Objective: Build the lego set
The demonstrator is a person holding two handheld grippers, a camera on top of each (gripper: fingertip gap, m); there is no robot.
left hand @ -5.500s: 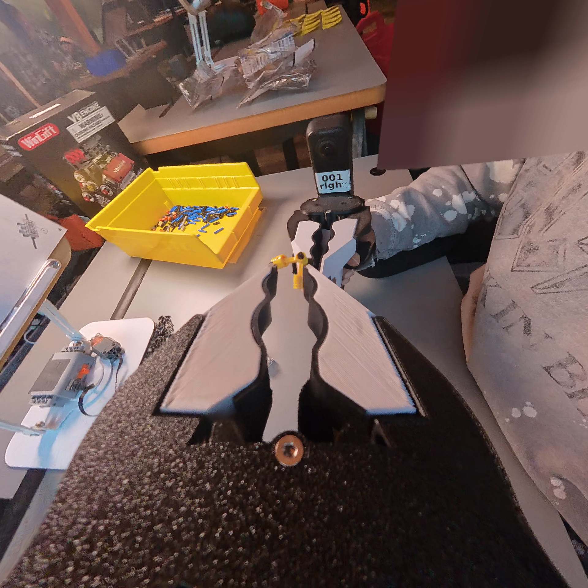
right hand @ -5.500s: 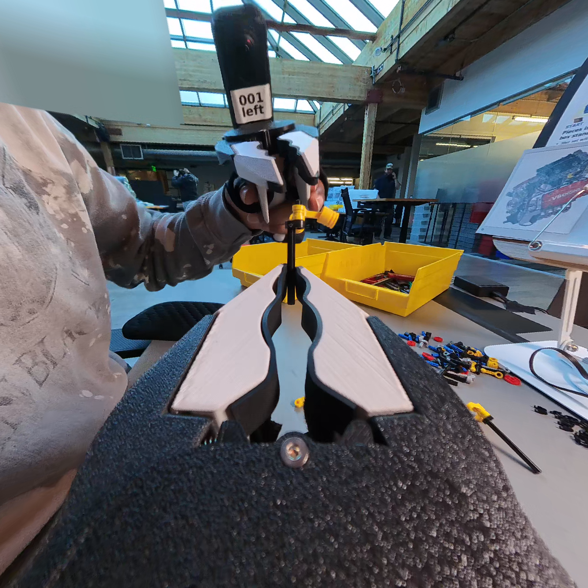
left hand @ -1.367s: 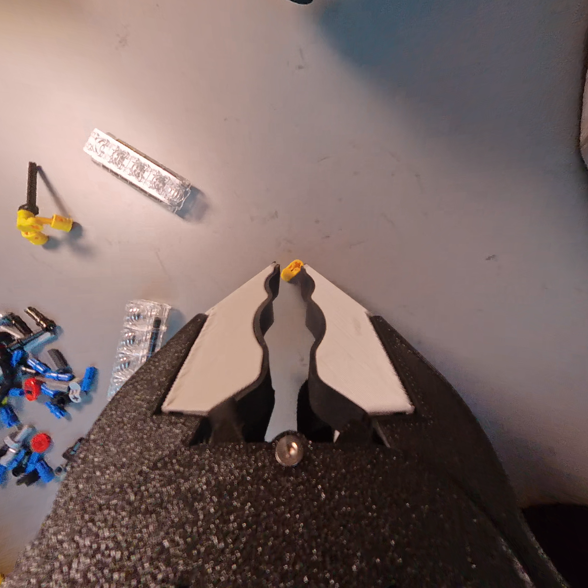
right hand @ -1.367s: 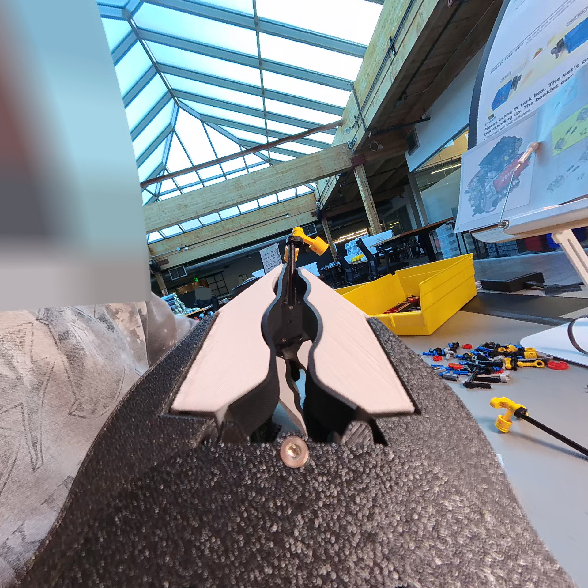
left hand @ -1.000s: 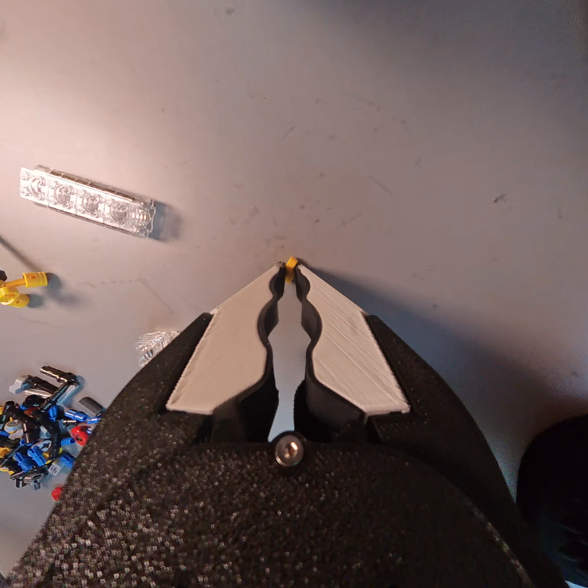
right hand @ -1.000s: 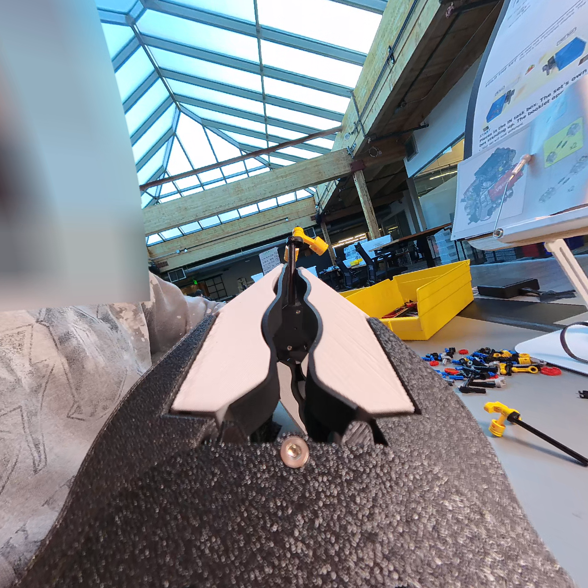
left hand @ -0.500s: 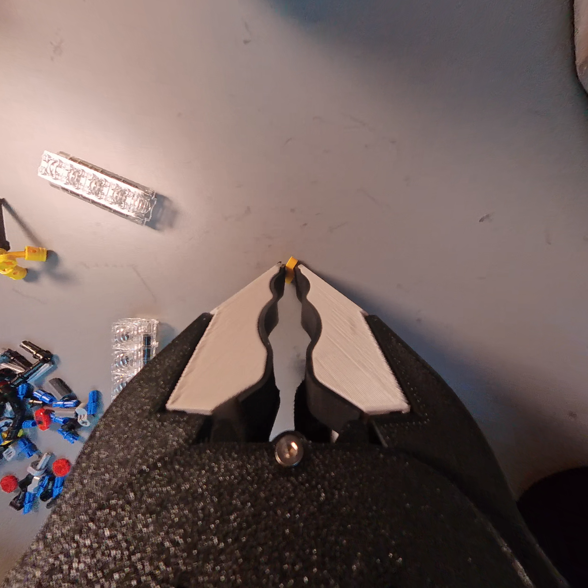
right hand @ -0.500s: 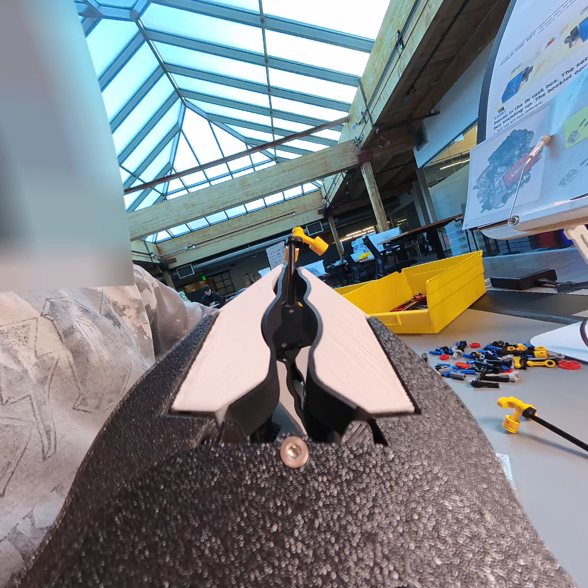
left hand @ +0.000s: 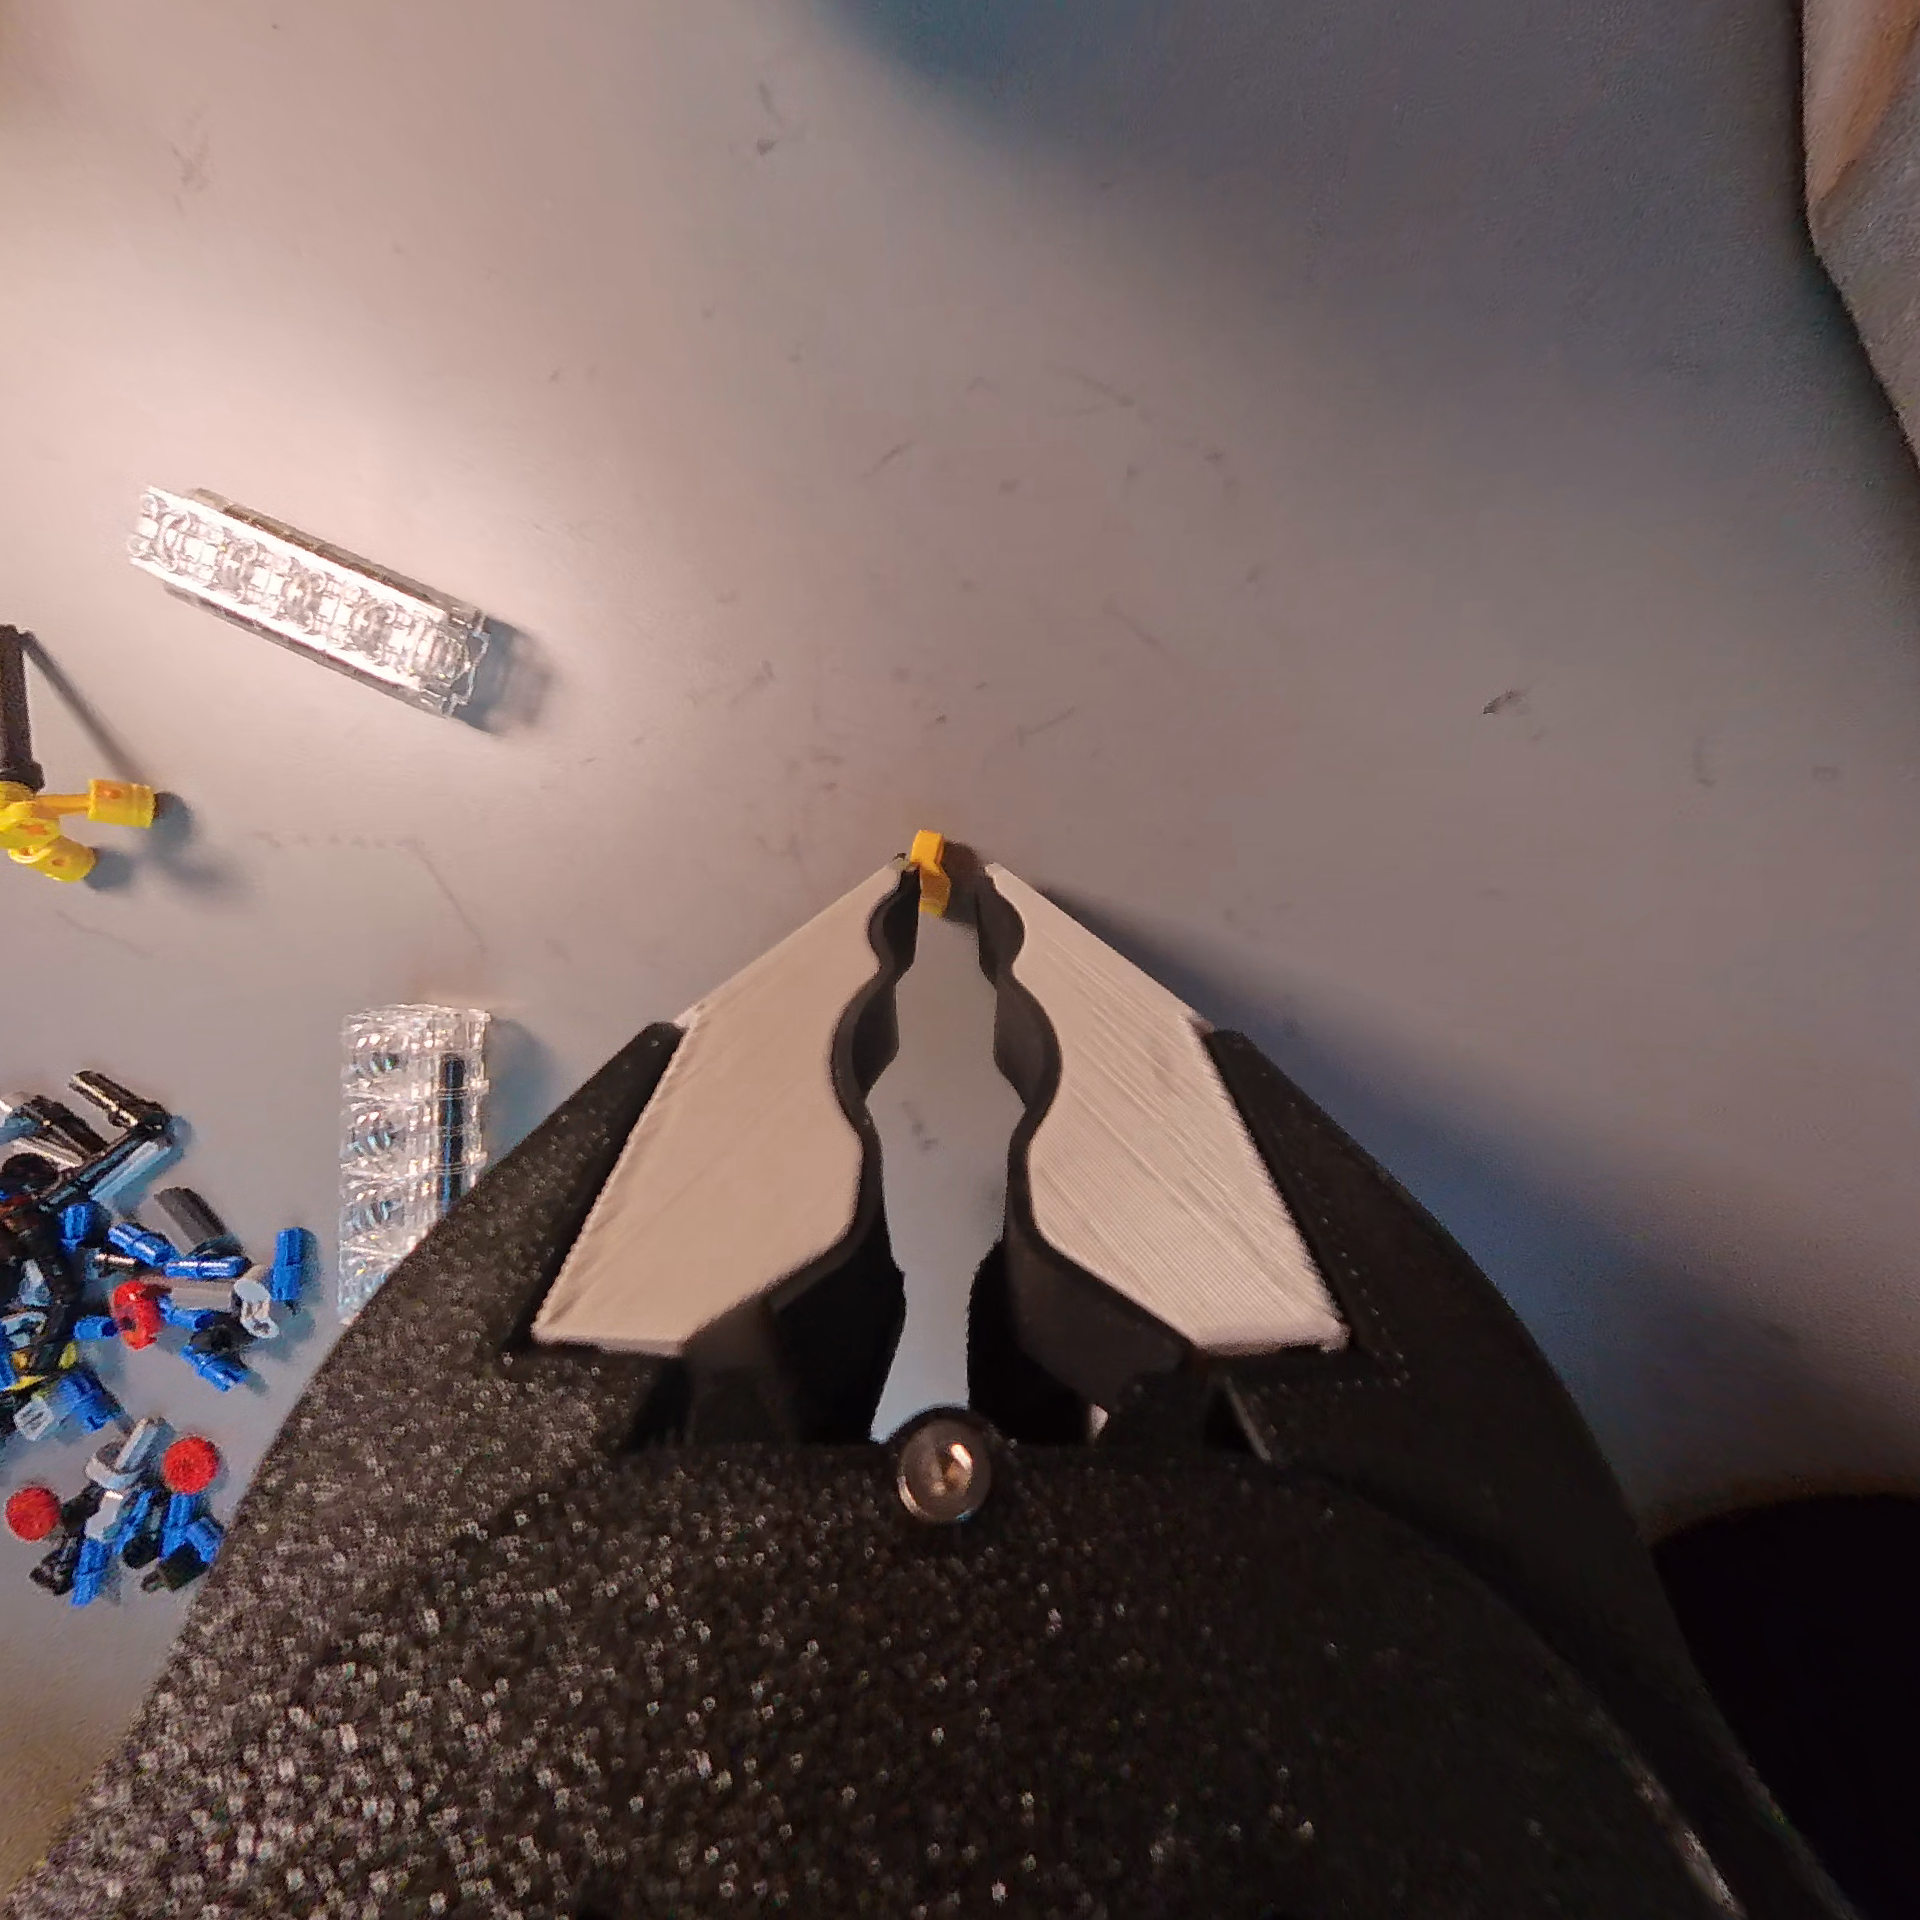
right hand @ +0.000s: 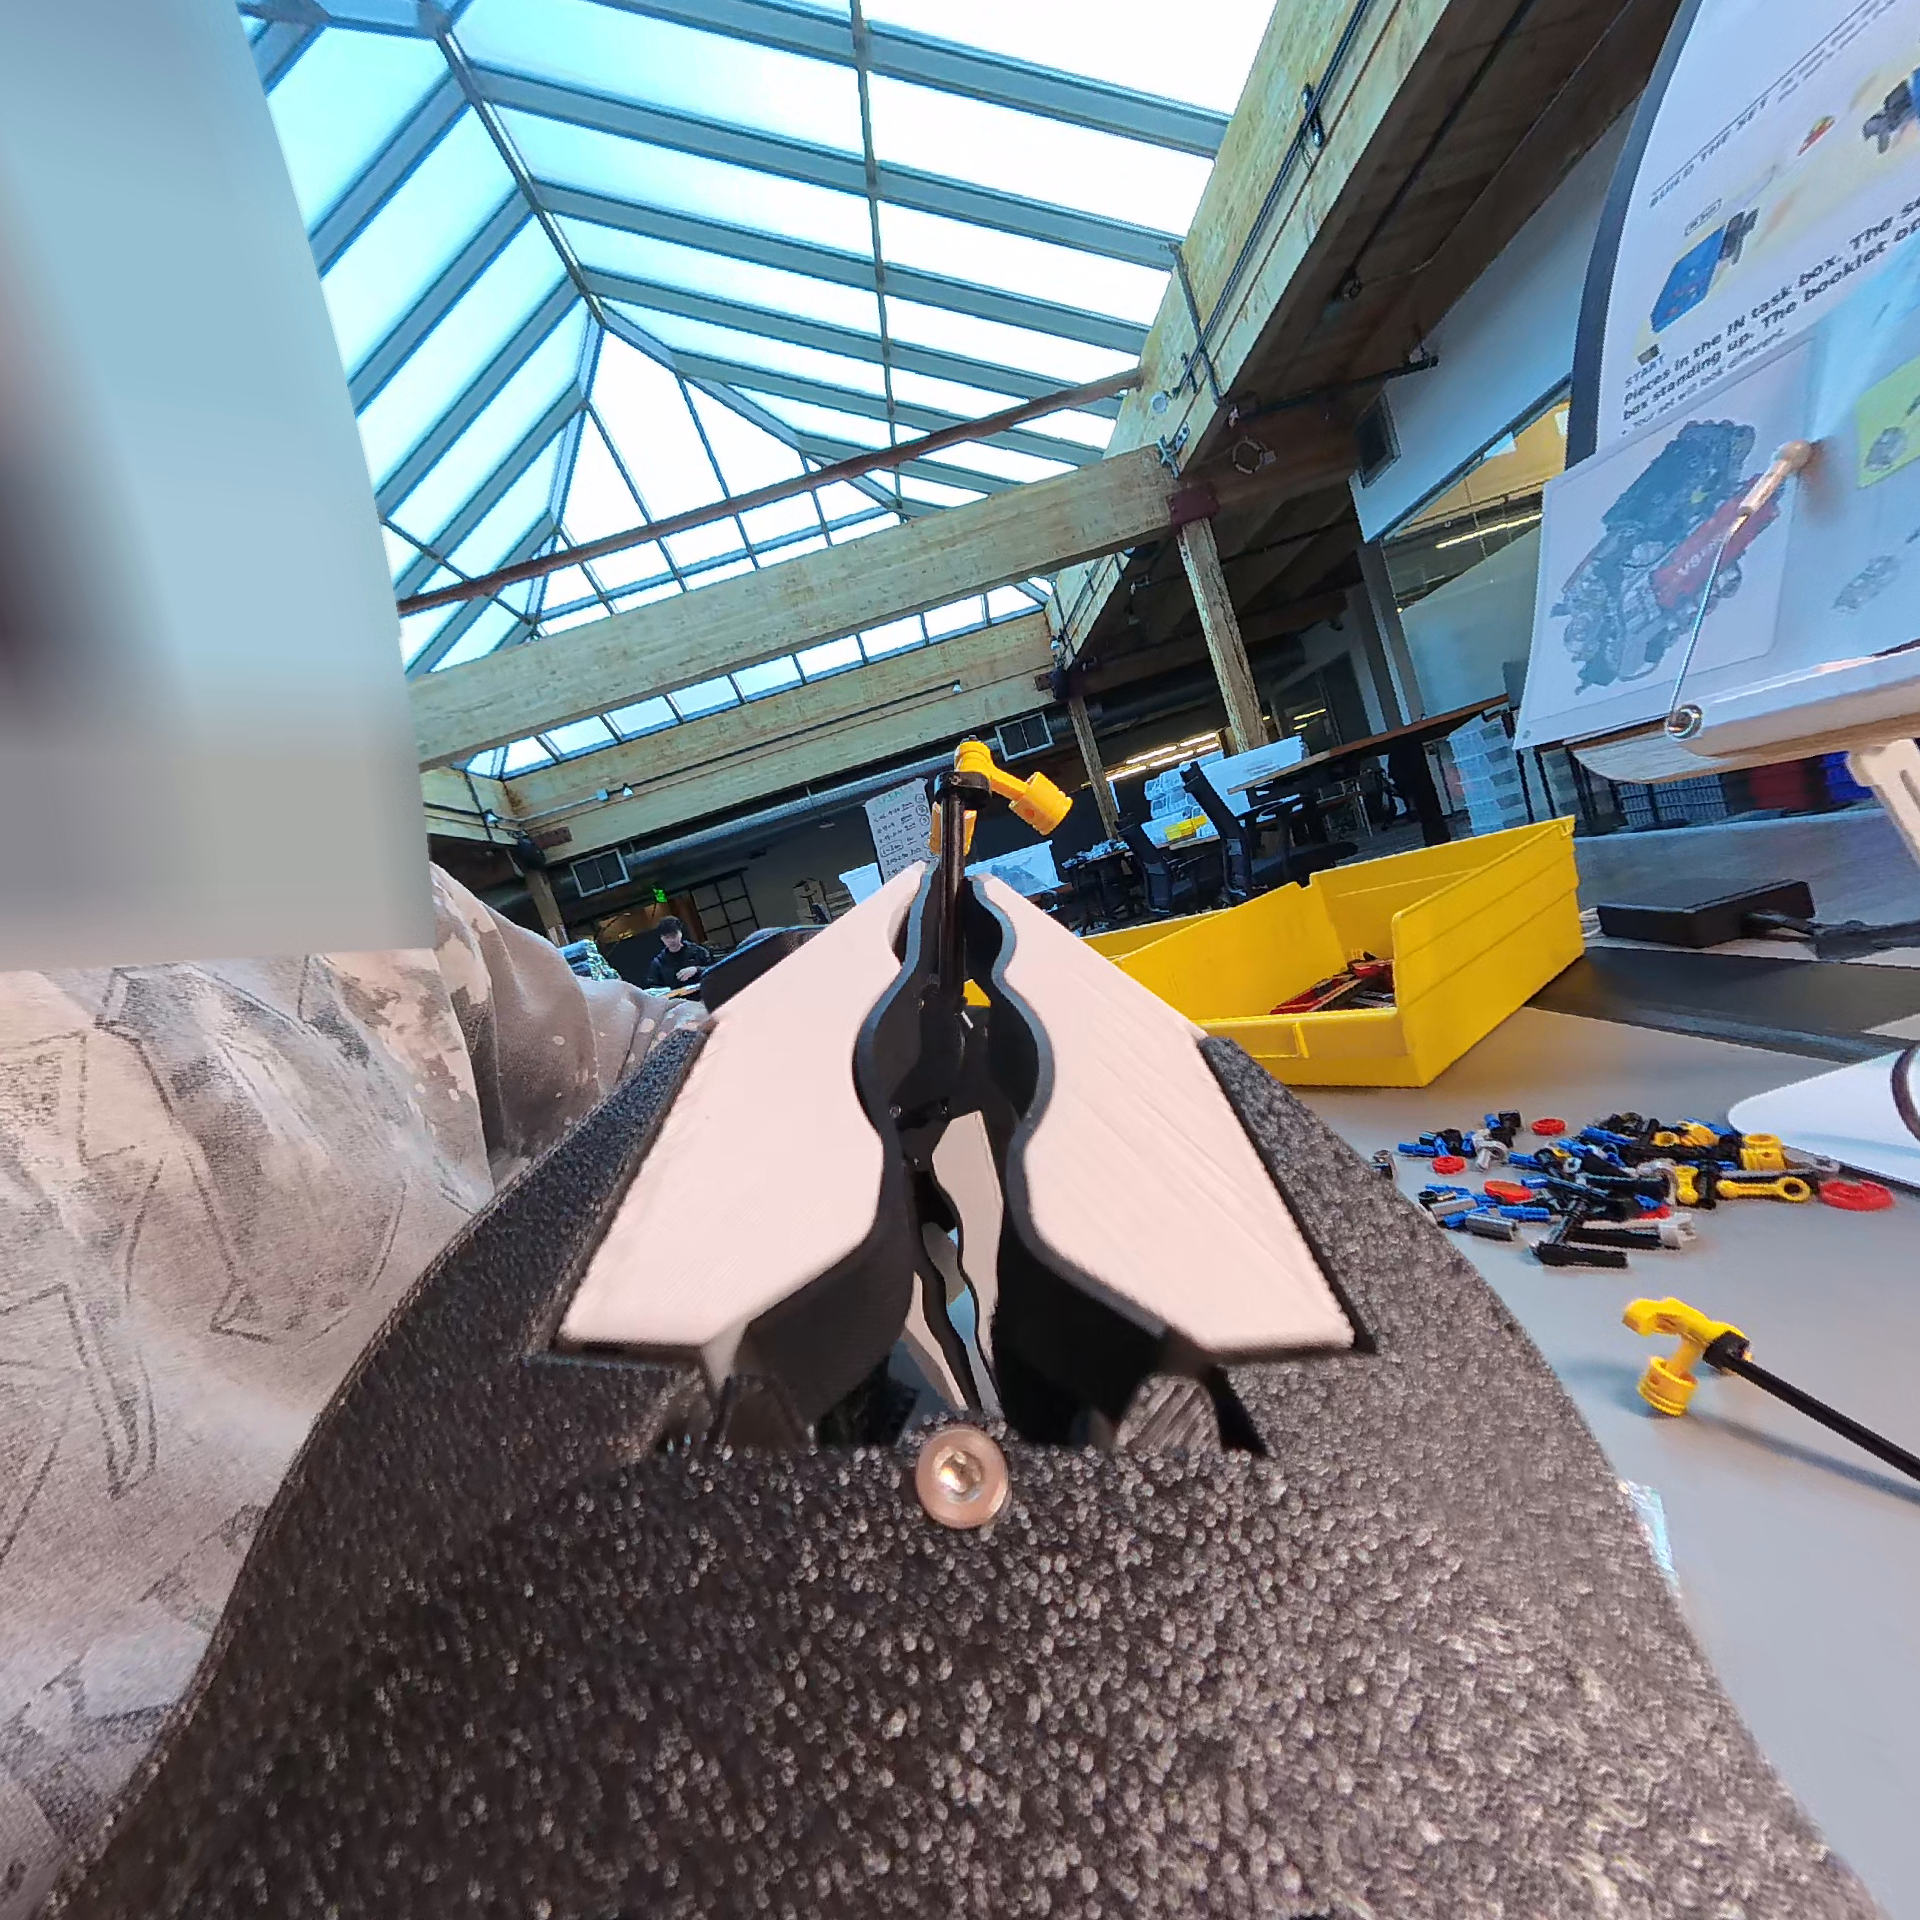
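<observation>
Left gripper (left hand: 940,883) points straight down at the worktop (left hand: 1247,520), nearly closed, pinching a yellow peg (left hand: 928,858). Right gripper (right hand: 951,894) tilts up toward 12 o'clock, clamped on a black axle (right hand: 948,862) with yellow connector (right hand: 1013,792).

- Left gripper (left hand: 940,883): two pale grey ribbed fingers (left hand: 748,1153) shaped as wedges, with wavy black inner edges.
- Its body is covered in coarse black foam (left hand: 831,1662), with a silver screw (left hand: 937,1473) at the centre.
- Right gripper (right hand: 948,894): the same build, with whitish fingers (right hand: 1132,1174), black foam and a silver screw (right hand: 962,1475).
- The person wears a grey mottled, printed top (right hand: 187,1195).
</observation>
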